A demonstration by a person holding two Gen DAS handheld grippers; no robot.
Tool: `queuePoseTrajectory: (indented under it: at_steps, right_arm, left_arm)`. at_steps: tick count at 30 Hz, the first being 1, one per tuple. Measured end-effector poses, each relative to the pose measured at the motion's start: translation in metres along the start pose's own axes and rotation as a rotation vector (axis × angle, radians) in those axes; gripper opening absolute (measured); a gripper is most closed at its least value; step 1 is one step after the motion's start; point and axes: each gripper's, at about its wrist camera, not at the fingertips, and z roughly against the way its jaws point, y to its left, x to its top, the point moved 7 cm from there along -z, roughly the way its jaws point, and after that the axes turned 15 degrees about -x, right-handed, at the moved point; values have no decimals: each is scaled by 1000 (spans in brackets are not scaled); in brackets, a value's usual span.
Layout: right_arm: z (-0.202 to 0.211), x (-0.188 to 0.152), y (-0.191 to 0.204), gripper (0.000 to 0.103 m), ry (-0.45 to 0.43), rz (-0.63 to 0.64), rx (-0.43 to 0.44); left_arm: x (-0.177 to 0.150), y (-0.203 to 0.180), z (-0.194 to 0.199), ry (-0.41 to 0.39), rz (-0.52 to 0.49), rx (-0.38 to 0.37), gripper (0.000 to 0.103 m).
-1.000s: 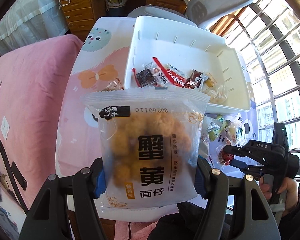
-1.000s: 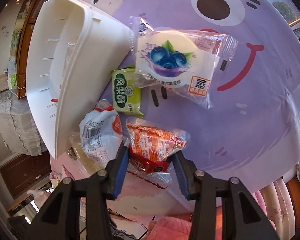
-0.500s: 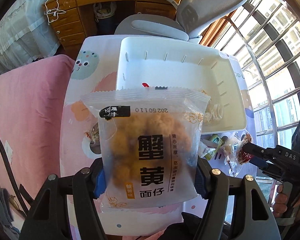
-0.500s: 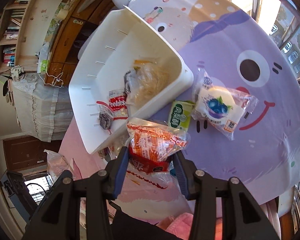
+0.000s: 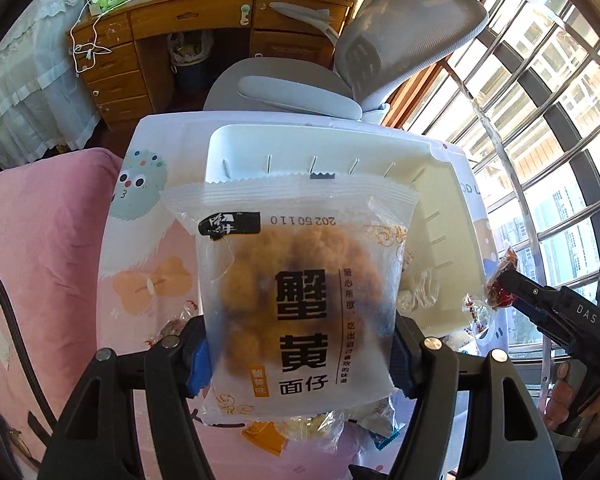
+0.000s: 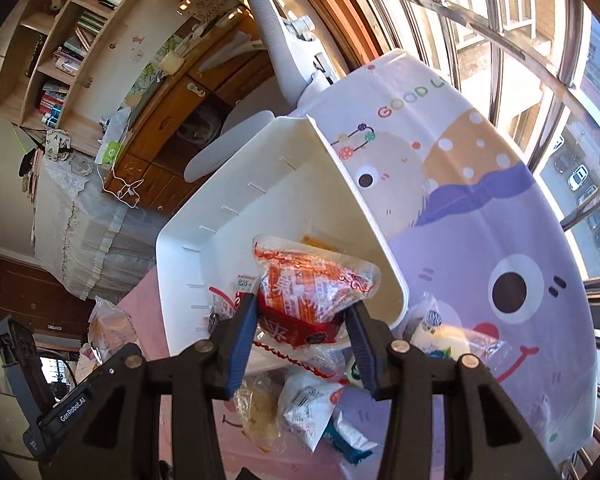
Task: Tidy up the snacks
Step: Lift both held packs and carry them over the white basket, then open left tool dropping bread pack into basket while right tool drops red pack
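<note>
Left gripper (image 5: 300,354): fingers closed on the lower sides of a clear bag (image 5: 296,296), long axis pointing away from the fingers, sealed edge farthest. Right gripper (image 6: 302,340): fingers pinch a red packet (image 6: 312,292) at its base. Both look light, soft and crinkly; a grip by the edges seems safest. Beyond both fingers, the white bin (image 5: 332,148) sits on the bench (image 6: 480,200).
</note>
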Motion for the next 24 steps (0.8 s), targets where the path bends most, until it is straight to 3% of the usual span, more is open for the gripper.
queuePoseTrajectory:
  at_steps: [8, 10, 15, 24]
  right_arm:
    - [-15, 12, -3, 48, -39, 54, -45]
    - [-18, 14, -3, 48, -31, 61, -49]
    - [-20, 14, -4, 53, -26, 65, -49]
    - [-4, 12, -12, 56, -50, 65, -34]
  left_arm:
    - [15, -4, -21, -65, -60, -26, 70]
    - [18, -6, -25, -66, -54, -34, 80]
    - [20, -14, -26, -73, -45, -68, 80]
    - [6, -31, -15, -48, -56, -58, 81]
